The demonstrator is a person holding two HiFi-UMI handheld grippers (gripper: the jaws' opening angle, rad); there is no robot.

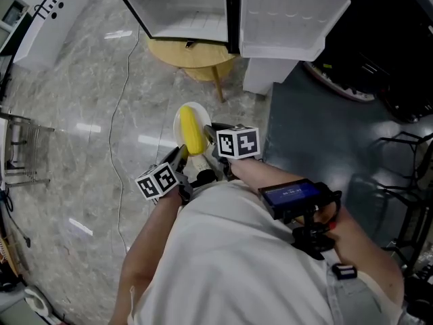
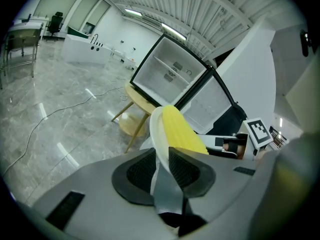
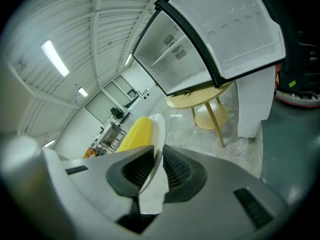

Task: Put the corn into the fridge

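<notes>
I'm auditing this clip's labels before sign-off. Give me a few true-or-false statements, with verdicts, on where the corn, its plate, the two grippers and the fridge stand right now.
1. The corn lies on a plate. True.
2. The left gripper is open and holds nothing. False: it is shut on the plate's rim.
3. The right gripper is shut on the plate's rim. True.
4. The fridge is closed. False: the fridge stands with its door swung open.
5. The corn already rests on a fridge shelf. False: it is on the plate, held between the two grippers, out in front of the fridge.
</notes>
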